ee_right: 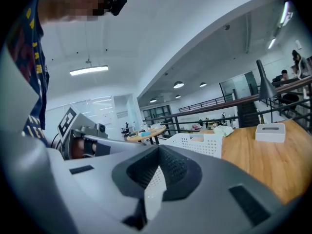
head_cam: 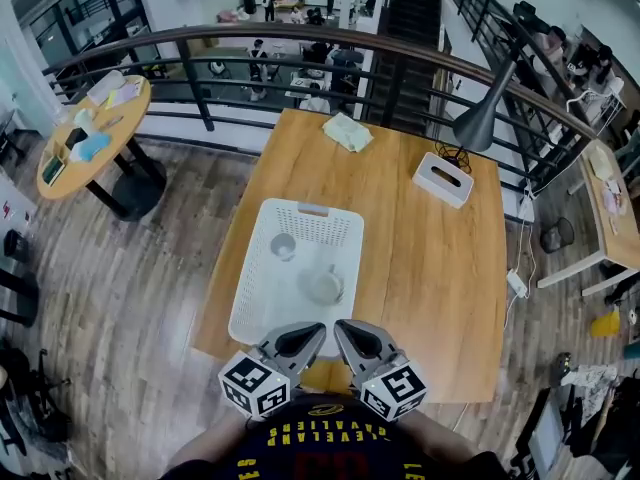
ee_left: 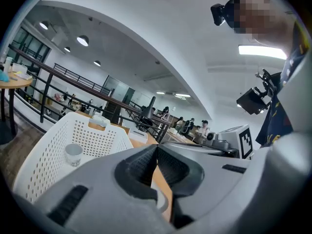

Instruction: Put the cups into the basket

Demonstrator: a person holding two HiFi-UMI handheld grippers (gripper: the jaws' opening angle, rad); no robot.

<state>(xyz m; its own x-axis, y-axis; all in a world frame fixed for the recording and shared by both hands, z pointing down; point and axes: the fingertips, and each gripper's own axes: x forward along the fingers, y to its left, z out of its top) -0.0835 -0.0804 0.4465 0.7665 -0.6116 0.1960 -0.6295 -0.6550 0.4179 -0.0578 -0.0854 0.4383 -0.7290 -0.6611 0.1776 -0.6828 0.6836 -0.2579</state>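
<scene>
White plastic basket [head_cam: 335, 226] is sitting on the wooden counter [head_cam: 430, 268], holding a small cup [head_cam: 284, 247] and a second cup [head_cam: 323, 285]. At the near edge the left gripper [head_cam: 315, 330] and right gripper [head_cam: 343, 330] are hovering, jaws pressed together, gripping nothing.

You are getting open passage over the bare right half of the table [head_cam: 430, 288]. The basket [head_cam: 255, 278] walls are blocking any level approach on the left; its top is standing open, with a cup [head_cam: 284, 247] and a second cup [head_cam: 323, 285] taking floor room inside. Tissue box [head_cam: 443, 179], lamp [head_cam: 484, 118] and cloth [head_cam: 347, 131] are crowding the far edge.
</scene>
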